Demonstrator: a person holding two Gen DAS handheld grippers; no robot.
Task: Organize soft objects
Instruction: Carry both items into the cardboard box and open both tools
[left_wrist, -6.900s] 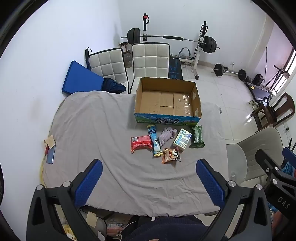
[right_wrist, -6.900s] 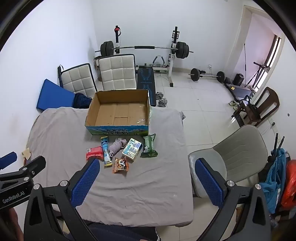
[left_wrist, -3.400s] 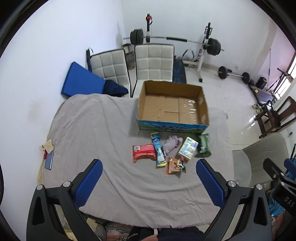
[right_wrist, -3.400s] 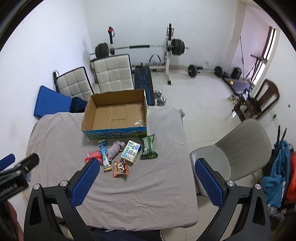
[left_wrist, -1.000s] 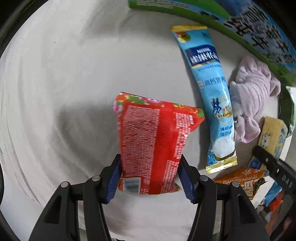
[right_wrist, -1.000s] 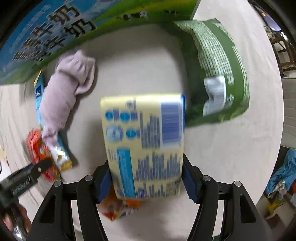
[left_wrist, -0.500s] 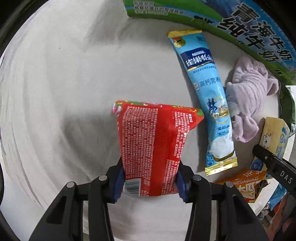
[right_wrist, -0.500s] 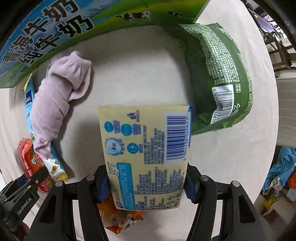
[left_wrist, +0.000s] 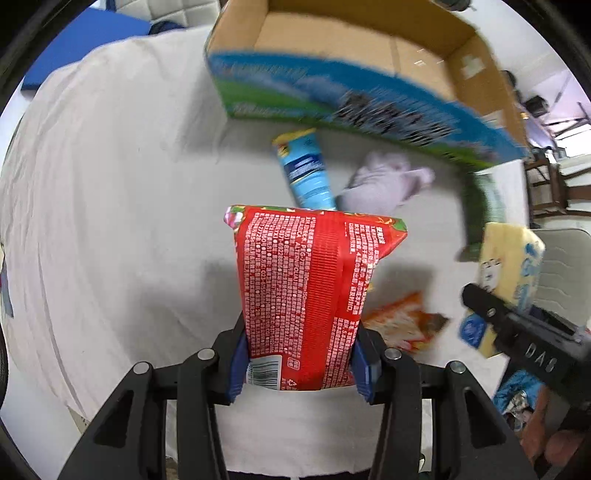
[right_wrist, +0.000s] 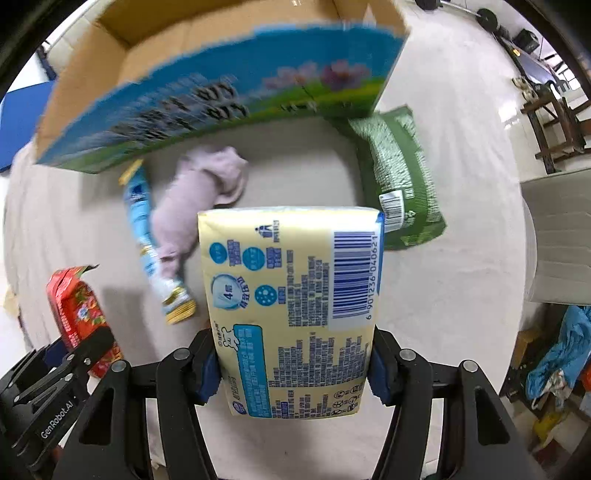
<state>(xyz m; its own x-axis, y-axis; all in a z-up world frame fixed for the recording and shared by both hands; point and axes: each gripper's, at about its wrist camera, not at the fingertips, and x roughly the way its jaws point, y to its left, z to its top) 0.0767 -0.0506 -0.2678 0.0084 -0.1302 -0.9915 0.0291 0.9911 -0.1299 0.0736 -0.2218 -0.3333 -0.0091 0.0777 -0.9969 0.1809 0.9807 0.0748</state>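
Observation:
My left gripper (left_wrist: 301, 363) is shut on a red snack packet (left_wrist: 306, 288) and holds it above the grey cloth. My right gripper (right_wrist: 293, 363) is shut on a yellow tissue pack (right_wrist: 291, 295), also lifted. The open cardboard box (left_wrist: 354, 74) with blue-green sides stands just beyond; it also shows in the right wrist view (right_wrist: 207, 92). On the cloth lie a blue stick sachet (left_wrist: 306, 173), a lilac soft toy (right_wrist: 192, 199), a green pouch (right_wrist: 399, 192) and an orange packet (left_wrist: 402, 325).
The table under the grey cloth (left_wrist: 110, 206) has its right edge close to a grey chair (right_wrist: 557, 236). A blue mat (left_wrist: 85, 40) lies beyond the far left corner. Dark wooden furniture (right_wrist: 554, 122) stands on the floor at right.
Both grippers have lifted their packs off the cloth and tilted up toward the box, whose inside now shows. The other items lie where they were.

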